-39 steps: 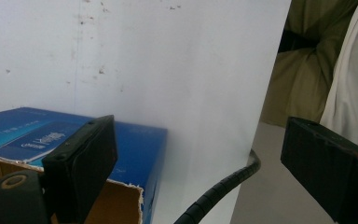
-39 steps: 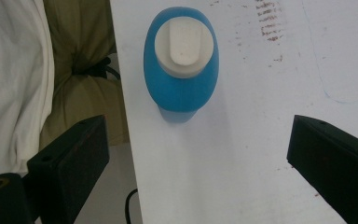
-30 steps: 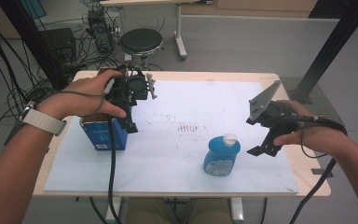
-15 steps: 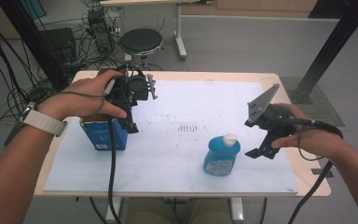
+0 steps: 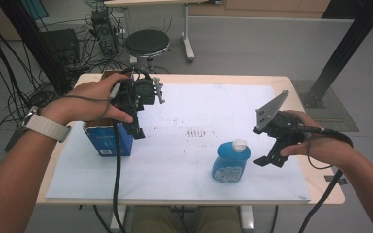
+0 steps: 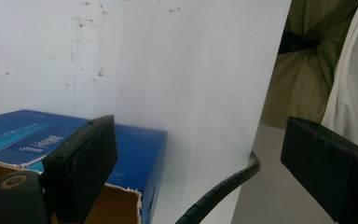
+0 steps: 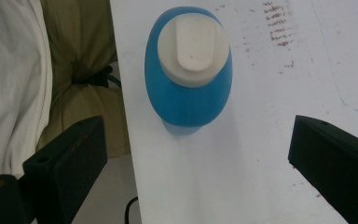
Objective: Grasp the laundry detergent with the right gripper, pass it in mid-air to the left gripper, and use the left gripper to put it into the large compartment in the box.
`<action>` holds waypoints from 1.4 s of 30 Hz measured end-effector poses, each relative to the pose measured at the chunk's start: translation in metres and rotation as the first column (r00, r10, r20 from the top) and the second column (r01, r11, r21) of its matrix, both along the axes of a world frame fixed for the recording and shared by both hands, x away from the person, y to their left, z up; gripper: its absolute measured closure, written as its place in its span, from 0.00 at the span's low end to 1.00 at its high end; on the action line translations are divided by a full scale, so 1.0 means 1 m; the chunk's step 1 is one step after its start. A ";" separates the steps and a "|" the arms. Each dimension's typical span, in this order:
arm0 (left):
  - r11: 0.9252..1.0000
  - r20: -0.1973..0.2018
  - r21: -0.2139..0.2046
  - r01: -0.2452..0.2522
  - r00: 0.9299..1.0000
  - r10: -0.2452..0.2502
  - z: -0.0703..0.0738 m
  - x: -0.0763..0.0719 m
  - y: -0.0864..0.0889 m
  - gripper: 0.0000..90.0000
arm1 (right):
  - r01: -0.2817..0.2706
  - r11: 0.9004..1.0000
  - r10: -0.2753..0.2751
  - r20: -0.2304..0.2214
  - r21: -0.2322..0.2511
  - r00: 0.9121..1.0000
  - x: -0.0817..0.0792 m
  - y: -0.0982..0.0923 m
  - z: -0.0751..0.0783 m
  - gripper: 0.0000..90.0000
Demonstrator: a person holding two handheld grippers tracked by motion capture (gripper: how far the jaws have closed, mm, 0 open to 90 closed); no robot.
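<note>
A blue cardboard box [image 5: 104, 140] with an open, torn top stands at the left of the white-covered table [image 5: 184, 165]. My left gripper [image 5: 137, 127] hangs over the box's right end, pointing down. In the left gripper view the gripper [image 6: 200, 137] is wide open, one jaw in front of the box [image 6: 137, 142], nothing pressed. A blue bottle [image 5: 230, 164] with a white cap stands upright near the front edge. My right gripper [image 5: 265, 145] hovers just right of it, open. From above, the bottle [image 7: 189, 93] lies ahead of the open right gripper [image 7: 200, 140].
A black round stool [image 5: 147, 42] stands behind the table, with cables and dark equipment [image 5: 58, 46] on the floor at back left. A black post [image 5: 345, 43] rises at back right. The person's lap [image 7: 74, 84] is by the table's front edge.
The right gripper has edged slightly left and down toward the bottle. The left hand and the box have stayed put.
</note>
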State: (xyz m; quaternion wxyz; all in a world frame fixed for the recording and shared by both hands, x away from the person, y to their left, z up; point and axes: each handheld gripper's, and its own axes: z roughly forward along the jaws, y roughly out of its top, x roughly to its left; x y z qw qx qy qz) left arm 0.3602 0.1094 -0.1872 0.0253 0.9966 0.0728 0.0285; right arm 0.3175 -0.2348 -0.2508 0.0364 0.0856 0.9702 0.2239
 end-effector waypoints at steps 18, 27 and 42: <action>1.000 -0.001 -0.005 -0.007 1.000 0.007 0.000 0.000 0.000 0.13 | -0.003 1.000 0.003 -0.012 0.013 1.000 0.001 0.003 -0.011 0.05; 1.000 0.001 -0.007 -0.007 1.000 0.007 0.000 0.000 0.000 0.13 | -0.004 1.000 0.004 -0.009 0.025 1.000 0.001 0.003 -0.014 0.05; 1.000 -0.002 -0.007 -0.006 1.000 0.006 -0.003 0.000 0.000 0.13 | -0.003 0.999 0.003 -0.003 0.052 1.000 0.000 0.002 -0.024 0.05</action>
